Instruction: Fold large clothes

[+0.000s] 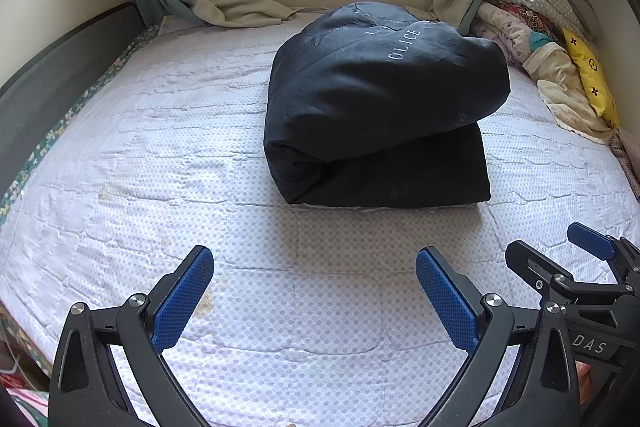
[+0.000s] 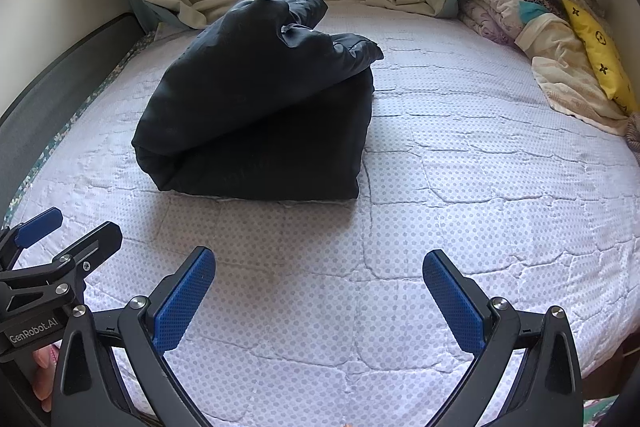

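The dark folded garment [image 1: 380, 107] sits bulky in the middle of the bed [image 1: 160, 147], well ahead of both tongs; the left gripper [image 1: 314, 299] and the right gripper [image 2: 319, 301] hover side by side over the near quilt, jaws spread wide and holding nothing. Bare quilt lies between them and the bundle. Curtains [image 1: 224, 7] trail onto the far edge, and a heap of bedding [image 1: 548, 39] crowds the right corner.

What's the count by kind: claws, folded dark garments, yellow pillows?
Claws: 2, left claw and right claw, both open
Folded dark garments: 1, dark garment on the bed
Yellow pillows: 1, yellow pillow
Total: 4
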Demonstrator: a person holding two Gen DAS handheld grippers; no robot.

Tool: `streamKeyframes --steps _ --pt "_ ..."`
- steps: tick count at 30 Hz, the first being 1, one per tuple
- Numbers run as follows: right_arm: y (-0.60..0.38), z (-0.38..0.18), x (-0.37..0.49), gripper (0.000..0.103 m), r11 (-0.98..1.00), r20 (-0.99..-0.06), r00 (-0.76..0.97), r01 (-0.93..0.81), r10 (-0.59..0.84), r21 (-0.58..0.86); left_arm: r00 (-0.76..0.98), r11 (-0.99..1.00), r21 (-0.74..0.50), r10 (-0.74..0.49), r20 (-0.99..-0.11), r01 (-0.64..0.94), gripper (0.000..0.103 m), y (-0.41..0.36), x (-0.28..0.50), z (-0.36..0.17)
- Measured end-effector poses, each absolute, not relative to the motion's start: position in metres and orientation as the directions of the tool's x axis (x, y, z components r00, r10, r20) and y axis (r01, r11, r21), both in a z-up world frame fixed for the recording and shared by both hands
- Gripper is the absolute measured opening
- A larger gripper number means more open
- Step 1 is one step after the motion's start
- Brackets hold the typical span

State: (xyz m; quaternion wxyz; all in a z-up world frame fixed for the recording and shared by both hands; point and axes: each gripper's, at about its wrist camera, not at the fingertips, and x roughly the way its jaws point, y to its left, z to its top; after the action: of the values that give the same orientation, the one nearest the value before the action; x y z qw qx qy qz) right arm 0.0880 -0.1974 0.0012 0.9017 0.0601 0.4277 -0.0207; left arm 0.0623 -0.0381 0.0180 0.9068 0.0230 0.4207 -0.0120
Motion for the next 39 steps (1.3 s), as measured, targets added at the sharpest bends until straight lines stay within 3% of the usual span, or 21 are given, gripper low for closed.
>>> streamKeyframes --steps 39 --pt "-0.2062 0.0002 0.0873 0.103 0.99 -0.782 0.623 0.106 0.005 0.091 0.642 0.998 0.034 -0.001 -0.767 0.043 0.103 -0.0396 0.0638 0.0153"
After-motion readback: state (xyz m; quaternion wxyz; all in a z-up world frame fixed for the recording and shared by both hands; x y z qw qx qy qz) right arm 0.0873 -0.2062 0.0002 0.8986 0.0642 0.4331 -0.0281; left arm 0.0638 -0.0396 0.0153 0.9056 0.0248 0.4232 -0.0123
